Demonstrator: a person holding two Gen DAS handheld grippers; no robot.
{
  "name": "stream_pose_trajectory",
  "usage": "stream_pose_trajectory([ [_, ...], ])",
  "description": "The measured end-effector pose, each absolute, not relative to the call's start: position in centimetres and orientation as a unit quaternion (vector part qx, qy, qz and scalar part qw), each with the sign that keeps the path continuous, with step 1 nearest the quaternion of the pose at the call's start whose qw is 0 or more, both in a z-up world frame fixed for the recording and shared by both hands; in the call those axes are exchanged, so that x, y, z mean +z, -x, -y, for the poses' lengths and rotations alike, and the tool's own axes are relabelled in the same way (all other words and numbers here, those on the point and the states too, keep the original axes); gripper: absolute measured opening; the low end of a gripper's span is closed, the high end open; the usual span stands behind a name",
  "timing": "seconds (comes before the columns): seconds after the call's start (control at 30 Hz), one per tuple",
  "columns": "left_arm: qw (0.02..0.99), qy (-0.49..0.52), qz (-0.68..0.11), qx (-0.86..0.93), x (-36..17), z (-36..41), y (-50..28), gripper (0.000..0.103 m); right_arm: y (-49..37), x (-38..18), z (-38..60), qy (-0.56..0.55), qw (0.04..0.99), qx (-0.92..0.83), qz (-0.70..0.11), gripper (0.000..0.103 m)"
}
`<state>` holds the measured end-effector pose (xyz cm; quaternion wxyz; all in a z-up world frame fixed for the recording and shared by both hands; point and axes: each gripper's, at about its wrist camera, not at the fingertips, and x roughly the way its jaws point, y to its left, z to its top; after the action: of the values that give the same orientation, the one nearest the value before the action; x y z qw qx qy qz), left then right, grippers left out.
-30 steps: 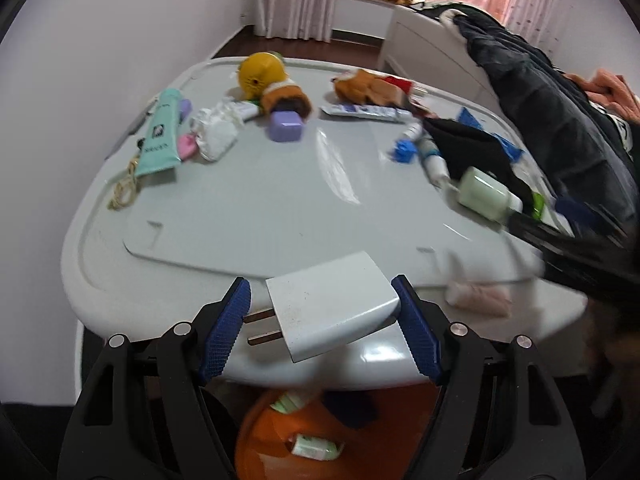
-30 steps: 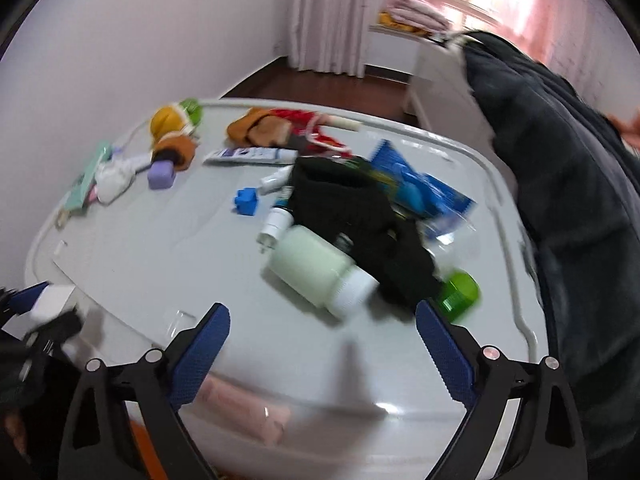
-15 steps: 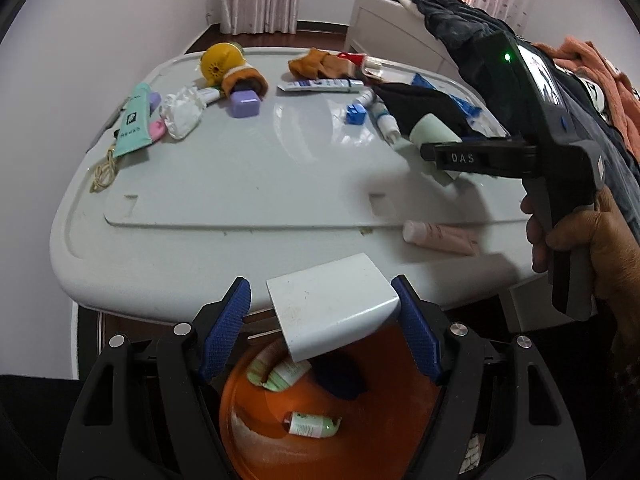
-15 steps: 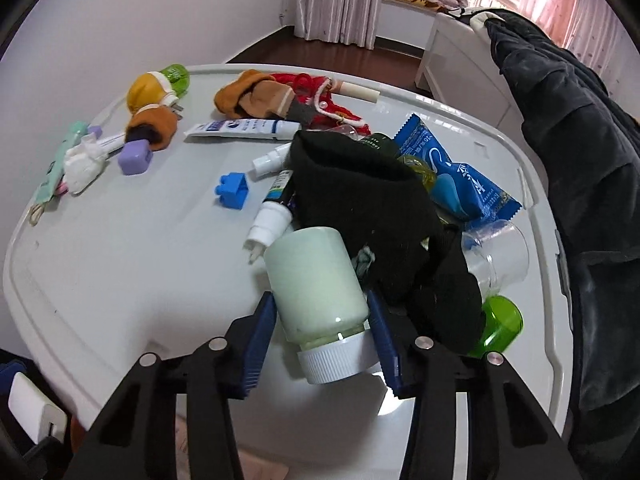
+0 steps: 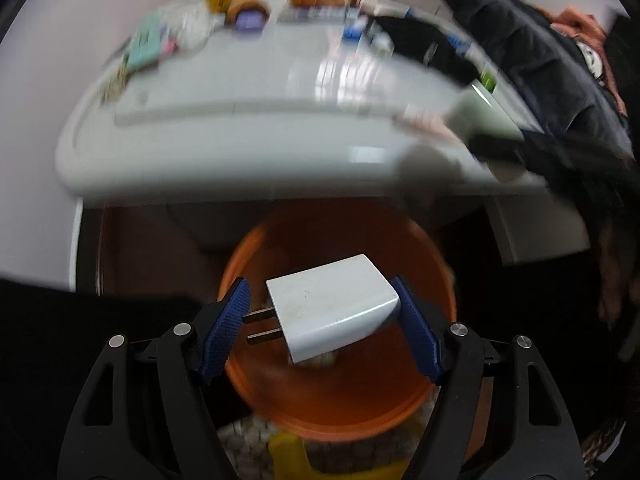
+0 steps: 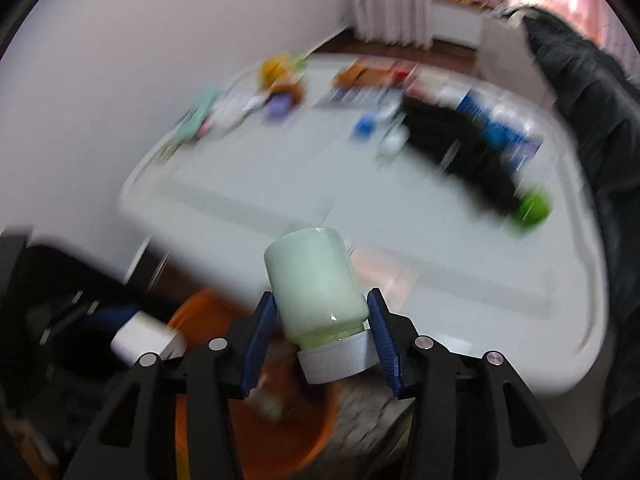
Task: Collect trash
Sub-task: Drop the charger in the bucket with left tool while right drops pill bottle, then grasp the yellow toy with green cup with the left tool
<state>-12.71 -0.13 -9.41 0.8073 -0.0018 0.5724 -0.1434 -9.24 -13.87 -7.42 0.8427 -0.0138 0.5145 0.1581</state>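
Observation:
My left gripper (image 5: 322, 330) is shut on a white plug adapter (image 5: 332, 306), prongs pointing left, and holds it over the orange bin (image 5: 340, 396) below the table edge. My right gripper (image 6: 320, 340) is shut on a pale green bottle with a white cap (image 6: 316, 290) and holds it off the table, above the bin (image 6: 248, 432). The adapter also shows in the right wrist view (image 6: 146, 338) at lower left. The bottle shows blurred in the left wrist view (image 5: 478, 114) at right.
The white table (image 6: 280, 184) carries several items: a black cloth (image 6: 452, 148), a green cup (image 6: 532, 208), a blue packet (image 6: 504, 132), a blue block (image 6: 364, 126), a purple block (image 5: 250, 22), a teal tube (image 5: 144, 48). Dark clothing (image 5: 520, 40) lies at right.
My left gripper moved back and down until the adapter hangs over the bin. My right gripper lifted the green bottle off the table and pulled it back toward the bin.

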Motion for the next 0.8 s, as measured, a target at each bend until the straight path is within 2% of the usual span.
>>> stream_pose_trajectory([
  [0.17,0.766,0.018,-0.632,-0.119,-12.6,-1.2,13.6,0.071,13.8,-12.2,11.6,0.024,0.794,0.19,-0.578,0.048],
  [0.2,0.765,0.017,-0.633,-0.116,-12.6,-1.2,13.5,0.071,14.1,-13.0,11.4,0.03,0.787,0.186,-0.588,0.057],
  [0.23,0.765,0.018,-0.633,-0.116,-12.5,-1.1,13.4,0.071,14.2,-13.4,11.3,0.034,0.785,0.176,-0.593,0.069],
  [0.27,0.766,0.017,-0.633,-0.116,-12.4,-1.1,13.4,0.071,14.3,-13.3,11.4,0.034,0.786,0.169,-0.593,0.073],
  [0.37,0.772,0.023,-0.625,-0.117,-12.0,-1.2,13.3,0.072,13.8,-11.3,12.9,0.012,0.813,0.142,-0.564,0.083],
  [0.53,0.84,0.032,-0.53,-0.113,-6.9,-1.7,11.3,0.074,11.6,-6.4,15.2,-0.007,0.854,0.108,-0.509,0.085],
  [0.6,0.864,0.018,-0.493,-0.103,-4.5,-1.7,8.9,0.078,10.3,-3.8,15.7,0.002,0.872,0.104,-0.479,0.088],
  [0.8,0.897,0.031,-0.437,-0.061,-0.6,-2.3,-2.8,0.081,5.0,1.9,17.8,-0.017,0.915,0.087,-0.394,0.093],
])
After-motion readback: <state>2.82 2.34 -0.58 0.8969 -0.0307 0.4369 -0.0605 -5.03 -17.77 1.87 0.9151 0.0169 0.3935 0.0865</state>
